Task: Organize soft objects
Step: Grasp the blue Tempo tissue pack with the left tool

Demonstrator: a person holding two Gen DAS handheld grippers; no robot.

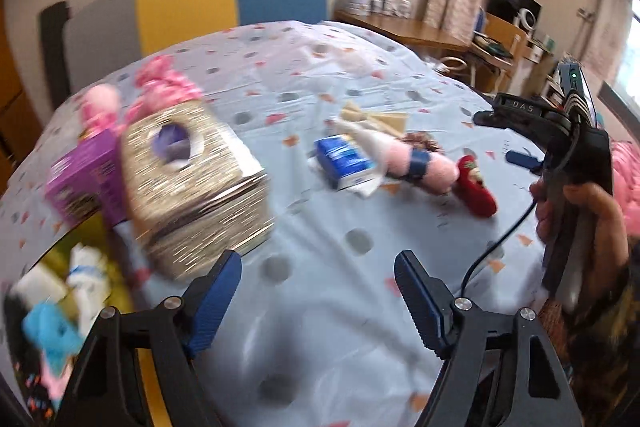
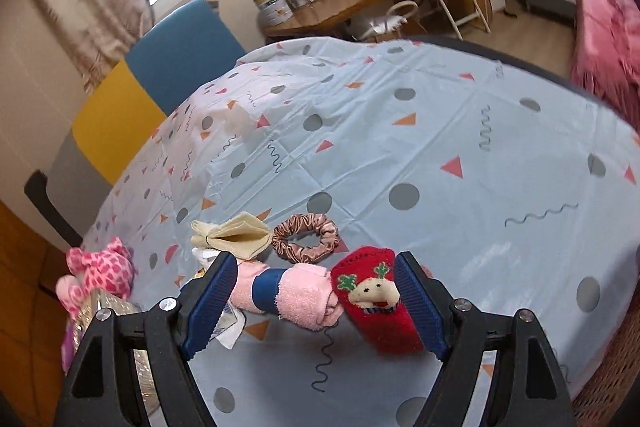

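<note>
Over the table (image 2: 440,131), the right tool (image 2: 316,301) gapes astride the red sock (image 2: 380,323), unclamped; next, descend and squeeze. Left tool (image 1: 320,297) released, empty.

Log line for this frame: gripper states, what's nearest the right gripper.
left gripper: open, empty | right gripper: open, empty | nearest right: red sock, pink towel roll

Black left gripper (image 1: 318,301) with blue ribbed pads, silver screws; patterned sleeve (image 1: 600,327).
</note>
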